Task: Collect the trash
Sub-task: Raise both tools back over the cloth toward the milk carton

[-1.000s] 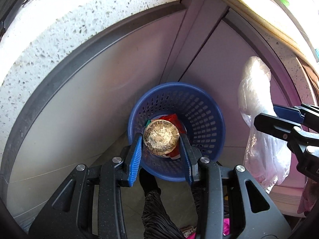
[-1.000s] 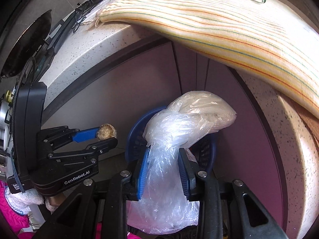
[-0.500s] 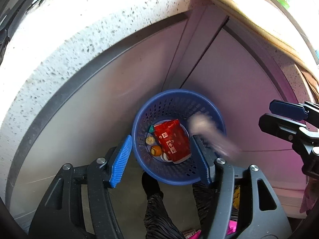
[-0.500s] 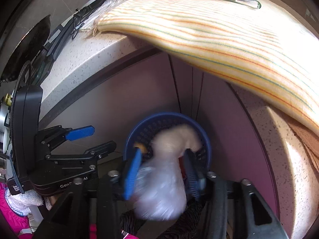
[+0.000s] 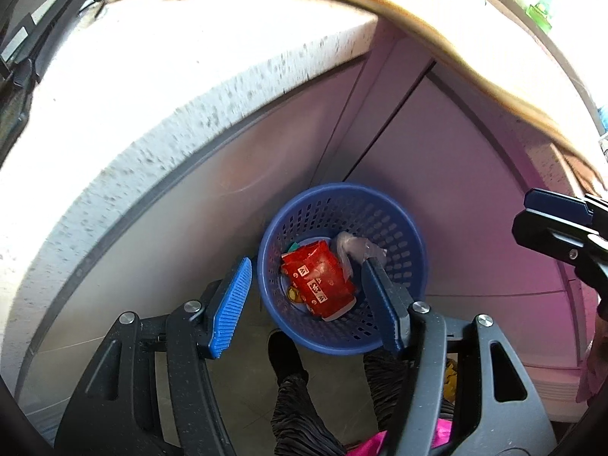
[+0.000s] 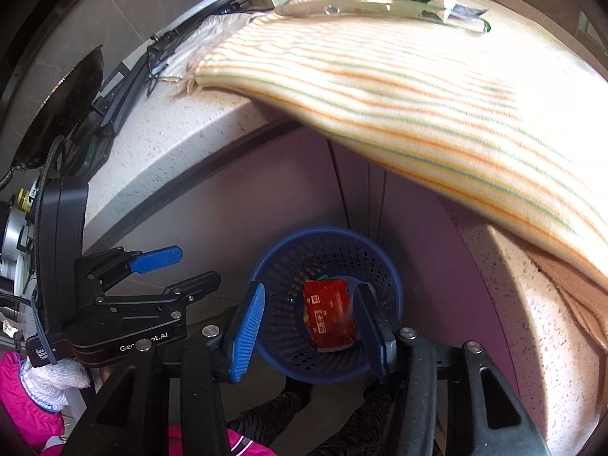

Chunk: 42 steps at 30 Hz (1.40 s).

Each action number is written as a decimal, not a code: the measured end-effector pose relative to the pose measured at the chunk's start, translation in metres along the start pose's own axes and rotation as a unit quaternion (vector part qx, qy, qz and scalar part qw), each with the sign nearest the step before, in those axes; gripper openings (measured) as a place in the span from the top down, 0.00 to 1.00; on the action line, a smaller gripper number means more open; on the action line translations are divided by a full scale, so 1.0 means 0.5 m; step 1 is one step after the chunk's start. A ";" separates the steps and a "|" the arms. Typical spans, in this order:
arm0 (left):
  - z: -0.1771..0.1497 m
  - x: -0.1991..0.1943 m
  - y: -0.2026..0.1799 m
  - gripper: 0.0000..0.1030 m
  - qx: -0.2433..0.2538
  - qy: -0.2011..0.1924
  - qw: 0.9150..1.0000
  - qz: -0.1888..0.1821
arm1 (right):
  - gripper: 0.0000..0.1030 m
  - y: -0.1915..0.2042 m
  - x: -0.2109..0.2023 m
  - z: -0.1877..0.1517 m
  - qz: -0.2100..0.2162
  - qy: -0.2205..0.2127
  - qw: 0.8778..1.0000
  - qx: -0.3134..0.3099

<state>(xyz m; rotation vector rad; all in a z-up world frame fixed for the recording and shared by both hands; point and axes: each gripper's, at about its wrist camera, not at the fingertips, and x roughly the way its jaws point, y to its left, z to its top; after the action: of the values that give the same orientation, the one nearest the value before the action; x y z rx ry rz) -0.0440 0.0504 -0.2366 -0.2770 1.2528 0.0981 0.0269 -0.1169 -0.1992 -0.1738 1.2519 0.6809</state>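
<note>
Low in both frames, the left gripper and right gripper stand spread, empty. Beyond, the blue basket holds a red packet; only the left wrist view shows the clear bag. The right wrist view reads "GenRobot.AI".

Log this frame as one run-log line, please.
phase: post-drop | left hand-held gripper: open, empty | right hand-held gripper: open, empty | blue basket: holds red packet, clear plastic bag
</note>
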 end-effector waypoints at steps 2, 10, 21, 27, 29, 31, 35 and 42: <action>0.007 -0.015 0.001 0.40 0.000 -0.006 1.000 -0.002 | 0.46 0.004 -0.014 0.005 0.003 -0.008 1.000 0.000; 0.052 -0.092 -0.011 0.40 -0.004 -0.047 0.999 -0.009 | 0.35 -0.012 -0.098 0.039 0.010 -0.053 0.999 -0.004; 0.154 -0.140 -0.049 0.39 -0.013 -0.089 0.996 -0.010 | 0.24 -0.098 -0.202 0.112 -0.004 -0.116 0.993 0.003; 0.207 -0.146 -0.090 0.39 -0.007 -0.103 0.995 -0.004 | 0.21 -0.166 -0.231 0.163 -0.012 -0.130 0.991 -0.002; 0.226 -0.148 -0.103 0.39 -0.002 -0.108 0.994 0.000 | 0.21 -0.184 -0.237 0.178 -0.014 -0.134 0.991 -0.005; 0.241 -0.150 -0.117 0.39 0.002 -0.111 0.994 0.005 | 0.21 -0.202 -0.239 0.192 -0.014 -0.136 0.991 -0.008; 0.280 -0.149 -0.131 0.39 -0.004 -0.111 0.994 0.004 | 0.21 -0.229 -0.245 0.221 -0.013 -0.142 0.990 -0.023; 0.334 -0.141 -0.145 0.39 -0.025 -0.110 0.994 0.008 | 0.18 -0.253 -0.253 0.290 -0.010 -0.151 0.987 -0.062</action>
<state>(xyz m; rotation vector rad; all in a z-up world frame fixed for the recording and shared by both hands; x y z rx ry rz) 0.1040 0.0297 -0.1113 -0.2908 1.0344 0.1695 0.1972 -0.1959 -0.0659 -0.1772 0.9174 0.7381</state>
